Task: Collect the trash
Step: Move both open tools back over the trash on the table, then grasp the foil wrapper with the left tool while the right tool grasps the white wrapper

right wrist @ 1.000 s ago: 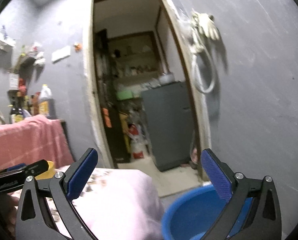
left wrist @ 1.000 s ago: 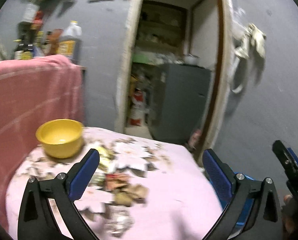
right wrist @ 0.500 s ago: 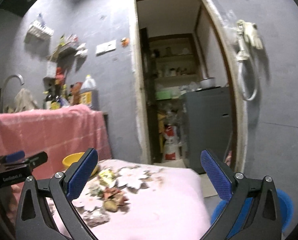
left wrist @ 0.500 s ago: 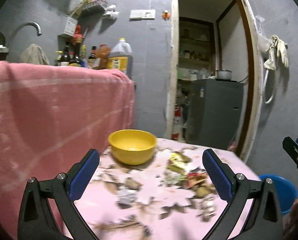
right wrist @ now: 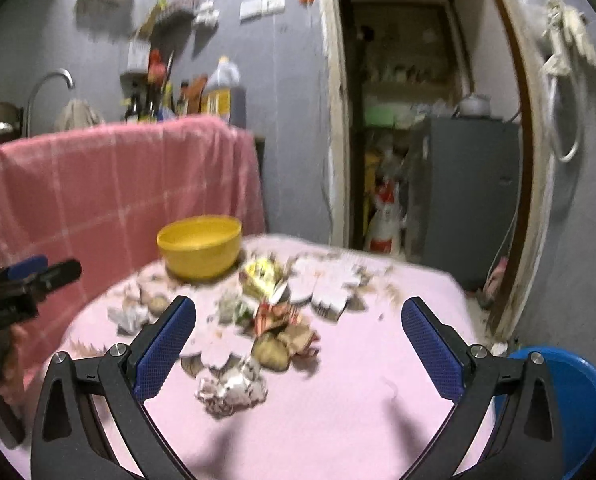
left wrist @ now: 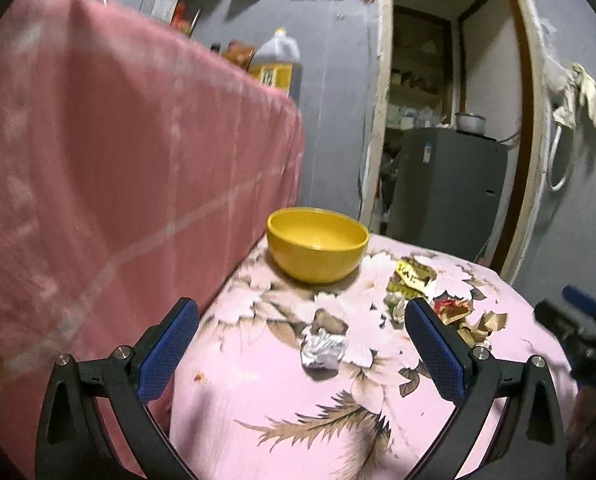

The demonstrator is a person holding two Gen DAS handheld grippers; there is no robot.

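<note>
Your table, under its pink flowered cloth [left wrist: 282, 408], carries a yellow bowl [left wrist: 317, 249] and, beside it, a scatter of crumpled trash [right wrist: 266, 320]. You hold your left gripper [left wrist: 301, 354] and right gripper [right wrist: 298, 348] above it, both spread wide, empty, touching nothing.

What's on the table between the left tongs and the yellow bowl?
In the left wrist view, a crumpled silvery wrapper lies on the flowered pink cloth between the open left tongs and the yellow bowl. Nothing else is there.
</note>
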